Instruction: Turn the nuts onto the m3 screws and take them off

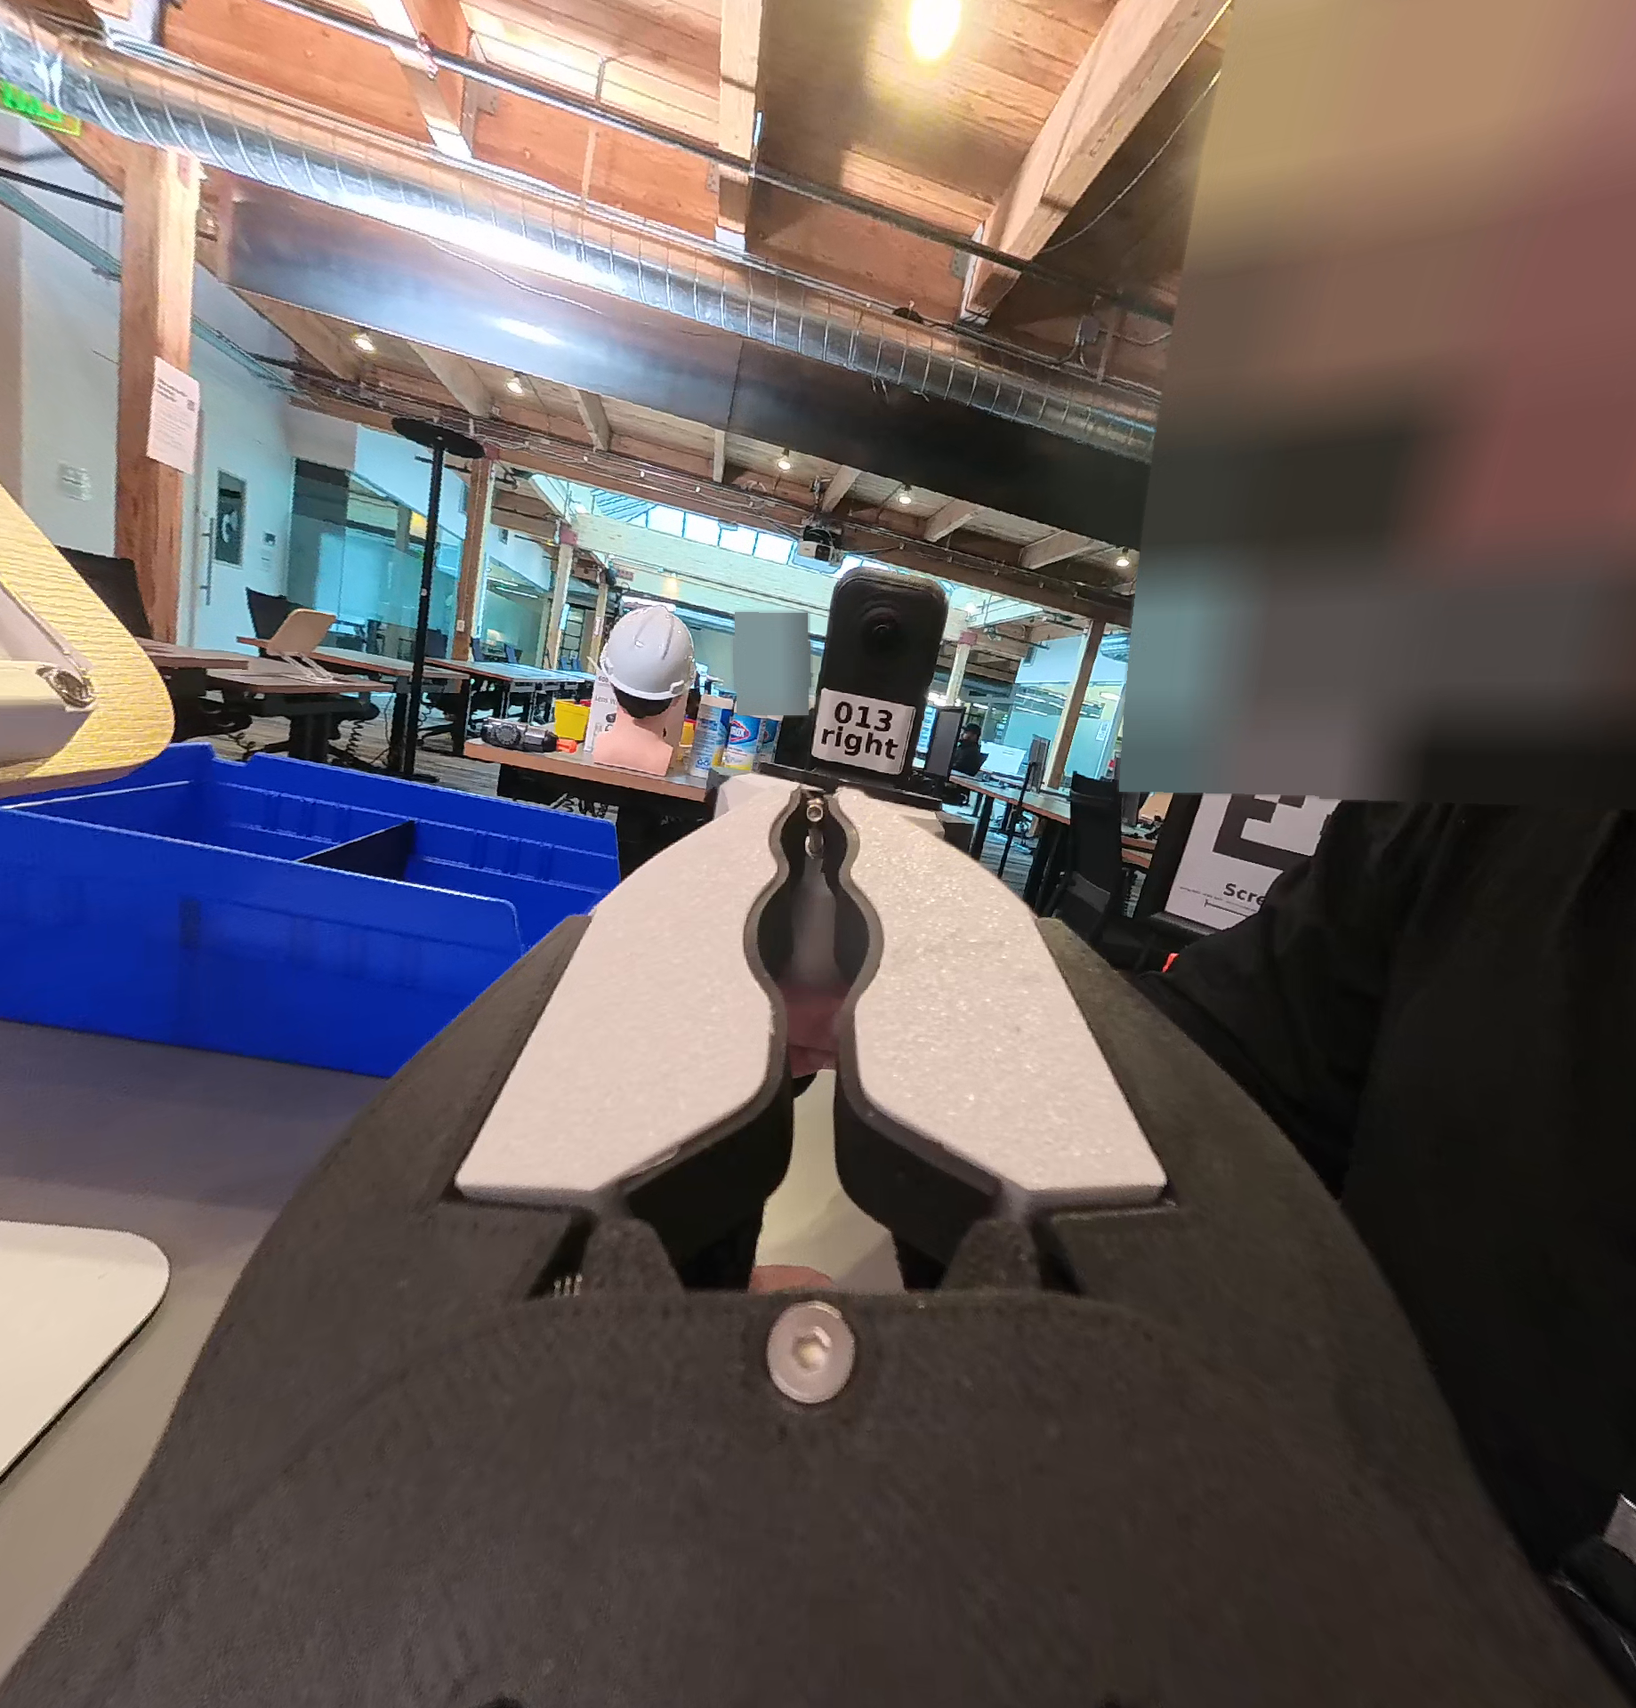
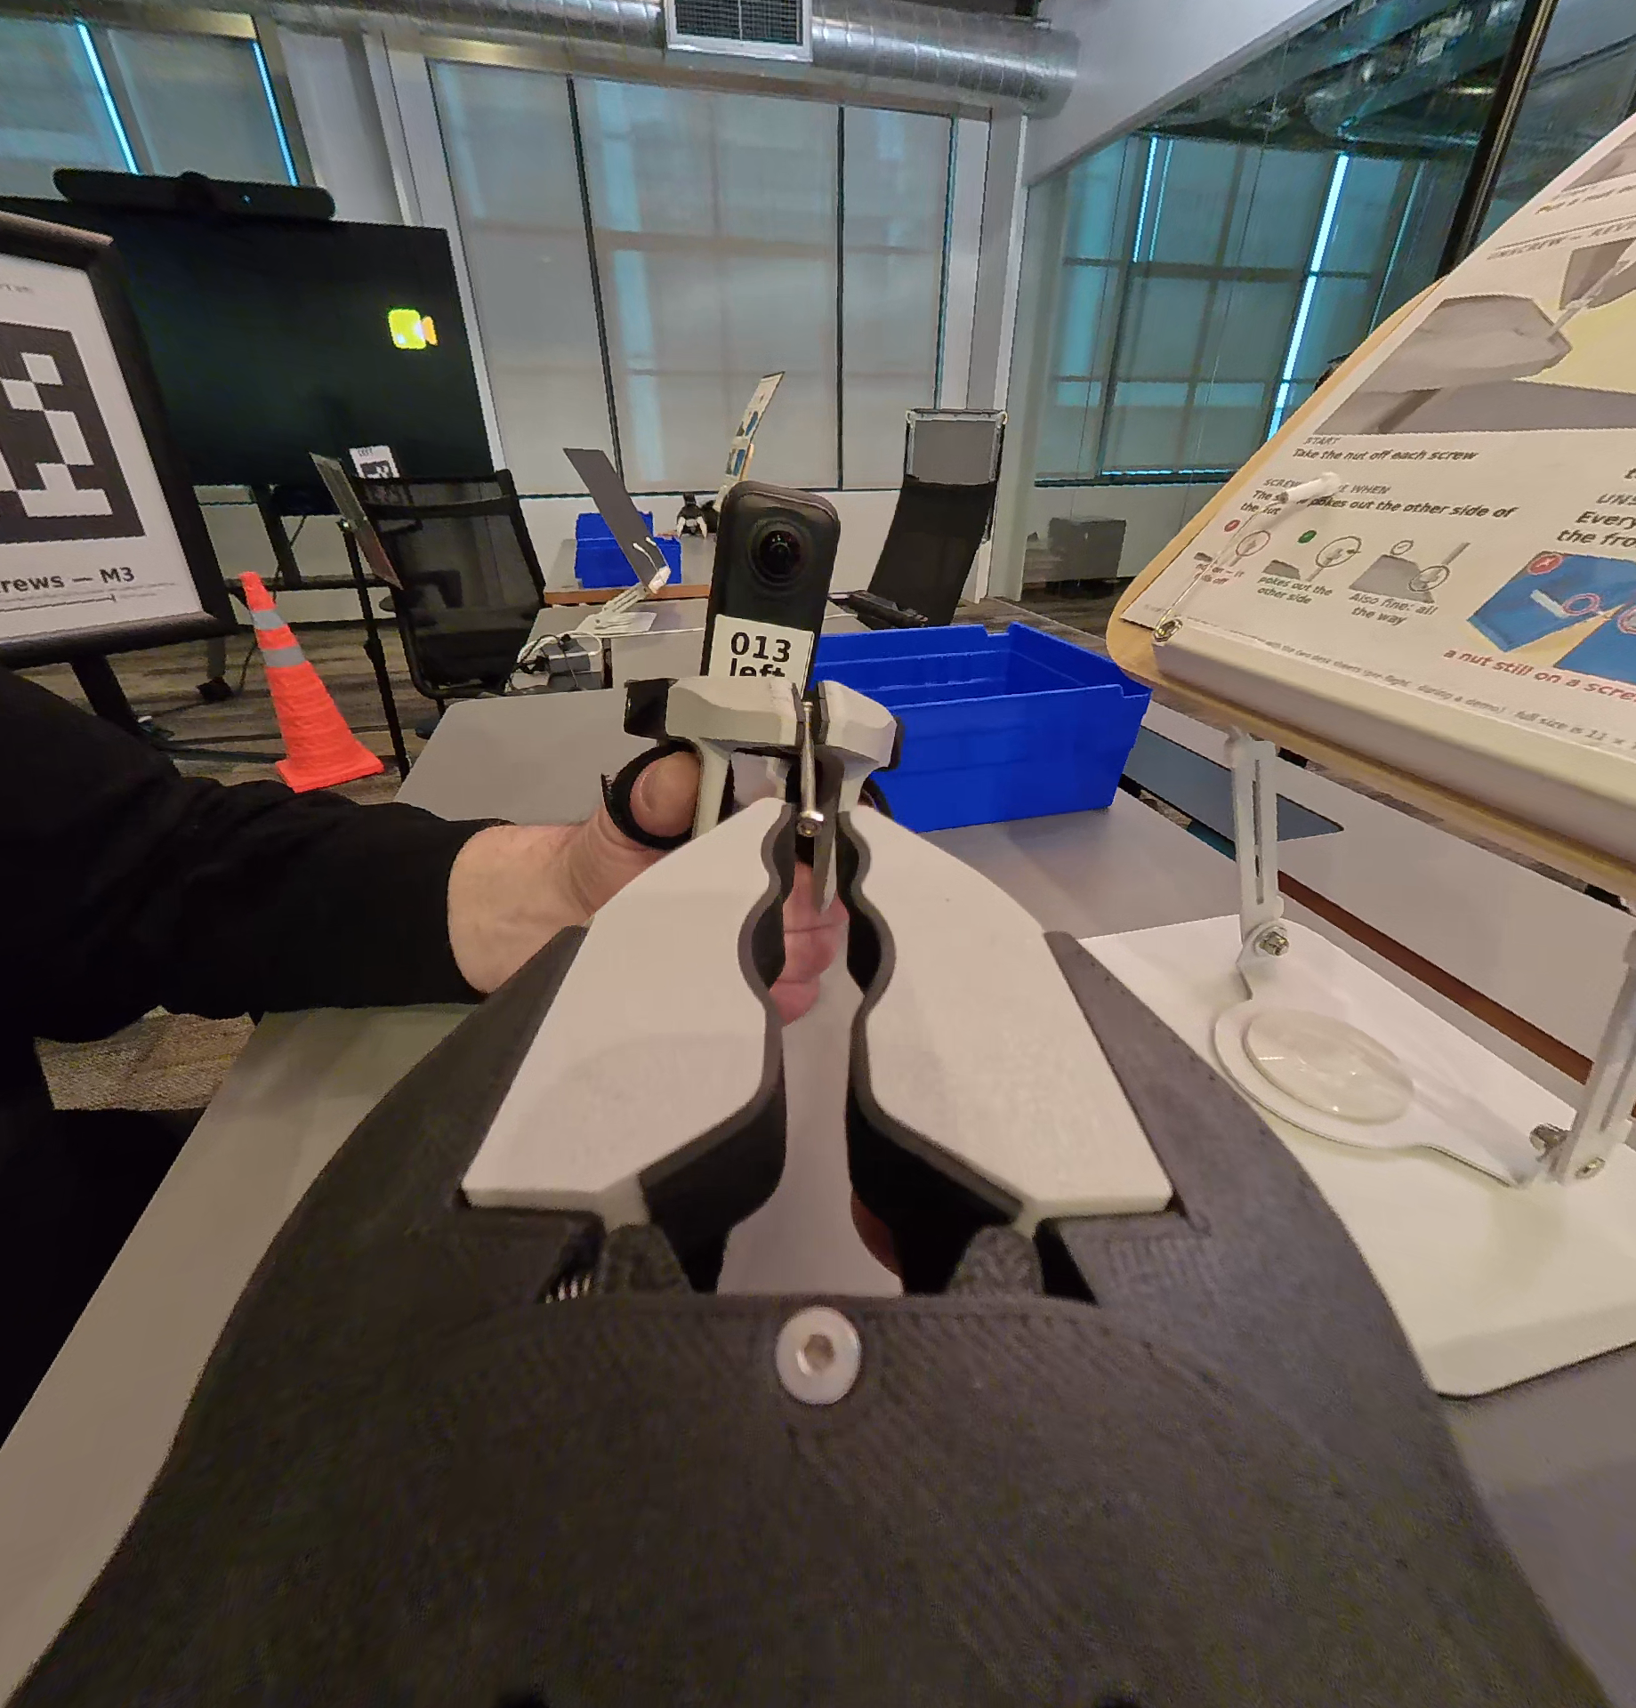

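The two grippers meet tip to tip above the grey bench (image 2: 537,749), and much of what matters sits in that narrow meeting point. The left gripper (image 1: 816,813) has its white fingers (image 1: 666,998) clenched together at the tips, with a small silver screw (image 1: 812,811) pinched there; whether a nut sits on it is too small to make out. In the right wrist view the right gripper (image 2: 812,823) is likewise closed at the tips on the head end of the same screw (image 2: 806,767), whose thin shaft runs up into the tips of the left gripper (image 2: 800,725) opposite. A hand (image 2: 555,887) in a black sleeve holds that left gripper, partly hidden behind the right gripper's fingers (image 2: 666,1007). A large blurred patch covers the upper right of the left wrist view. The blue bin (image 2: 980,721) stands on the bench behind the grippers, well apart from them, its contents hidden by its walls; in the left wrist view the same blue bin (image 1: 241,887) is cut off at the left edge. An instruction board (image 2: 1442,518) on a white stand (image 2: 1350,1201) takes up the bench's right side, cut off by the frame. Bare bench lies open between bin and stand. Beyond are an orange cone (image 2: 301,693), black chairs, a dark screen and tall windows.
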